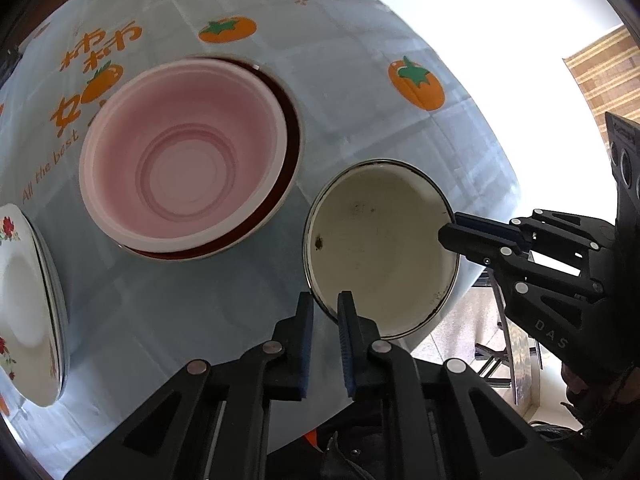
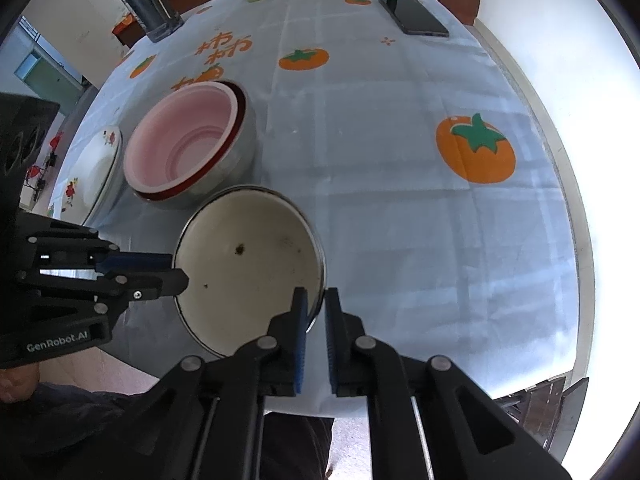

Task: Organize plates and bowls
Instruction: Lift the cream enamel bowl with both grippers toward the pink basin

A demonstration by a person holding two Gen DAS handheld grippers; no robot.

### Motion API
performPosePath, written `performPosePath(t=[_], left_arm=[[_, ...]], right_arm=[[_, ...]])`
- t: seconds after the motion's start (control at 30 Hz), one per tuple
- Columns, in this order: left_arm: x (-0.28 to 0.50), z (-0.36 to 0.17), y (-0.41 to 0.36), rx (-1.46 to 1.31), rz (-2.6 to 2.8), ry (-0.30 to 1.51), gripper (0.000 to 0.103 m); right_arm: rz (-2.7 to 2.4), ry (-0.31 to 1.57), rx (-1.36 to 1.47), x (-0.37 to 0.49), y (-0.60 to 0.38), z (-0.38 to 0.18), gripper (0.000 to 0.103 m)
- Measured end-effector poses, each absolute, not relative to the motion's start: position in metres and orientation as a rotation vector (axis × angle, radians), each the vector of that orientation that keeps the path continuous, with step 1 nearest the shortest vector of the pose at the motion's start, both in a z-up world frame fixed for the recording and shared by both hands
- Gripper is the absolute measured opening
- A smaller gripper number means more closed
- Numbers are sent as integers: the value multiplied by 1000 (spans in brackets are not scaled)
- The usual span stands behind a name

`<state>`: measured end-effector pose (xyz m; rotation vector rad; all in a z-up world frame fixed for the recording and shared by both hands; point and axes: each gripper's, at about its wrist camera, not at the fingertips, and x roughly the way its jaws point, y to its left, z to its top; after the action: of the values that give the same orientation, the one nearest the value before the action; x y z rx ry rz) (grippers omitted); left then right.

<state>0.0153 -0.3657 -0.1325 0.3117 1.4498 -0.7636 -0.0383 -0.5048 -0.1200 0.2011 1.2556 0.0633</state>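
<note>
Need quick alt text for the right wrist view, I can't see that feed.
Both claws grip the rim of a cream enamel bowl on a persimmon-print tablecloth: right claw at the near edge, left claw at the left. Behind sit a pink bowl nested in a steel one and a floral plate.

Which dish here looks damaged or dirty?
The cream enamel bowl, held at its rim by both hand-held grippers: dark specks inside and chipped-looking marks along its rim. The pink bowl and floral plate look clean.
</note>
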Motion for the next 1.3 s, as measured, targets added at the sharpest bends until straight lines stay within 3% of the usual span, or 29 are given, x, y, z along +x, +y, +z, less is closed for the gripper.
performPosePath(t=[0.7,1.3], left_arm=[[17,-59,-346,263,-787,1285,13],[48,-43,-314,179,-670,1250,13]], right_arm=[[76,1168,160,-37,-498,-63,10],[146,1104,138,2,-471,-48,10]])
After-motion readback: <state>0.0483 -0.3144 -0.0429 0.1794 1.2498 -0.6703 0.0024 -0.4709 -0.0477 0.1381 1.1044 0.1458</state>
